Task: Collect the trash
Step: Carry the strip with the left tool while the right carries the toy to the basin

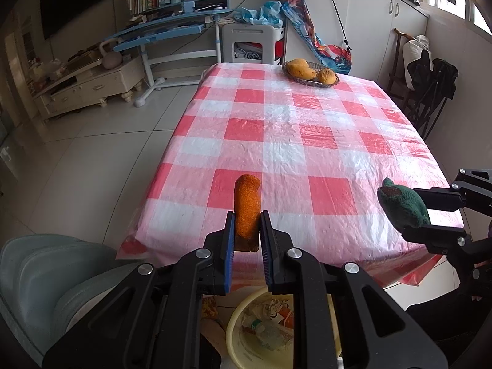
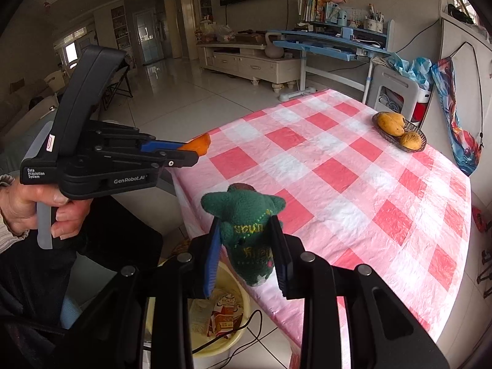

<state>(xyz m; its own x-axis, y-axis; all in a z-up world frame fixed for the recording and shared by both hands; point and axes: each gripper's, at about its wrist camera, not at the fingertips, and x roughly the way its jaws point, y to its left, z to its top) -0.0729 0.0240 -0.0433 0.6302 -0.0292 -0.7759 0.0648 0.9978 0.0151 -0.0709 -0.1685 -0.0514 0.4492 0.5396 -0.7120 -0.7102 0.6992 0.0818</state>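
Below both tools, beside the table's near edge, stands the yellow basin, already holding wrappers and a crushed bottle; it serves as the trash receptacle. Left gripper: jaws nearly closed, clamped on the lower half of an orange sponge-like piece, which projects upright beyond the fingertips. The narrow grip suits a thin, compressible item, and the upright hold keeps the free end clear of the checked tablecloth. Right gripper: jaws partly open but pressing on both flanks of a green plush toy, its head protruding ahead of the pads; the wider setting matches the toy's bulk. Each tool sits over the table's near margin, with the basin low and slightly behind its fingertips, so both items appear poised for transfer into it. Far ahead of the tongs, well apart, a wicker dish of mangoes rests on the cloth and seems not to be trash.
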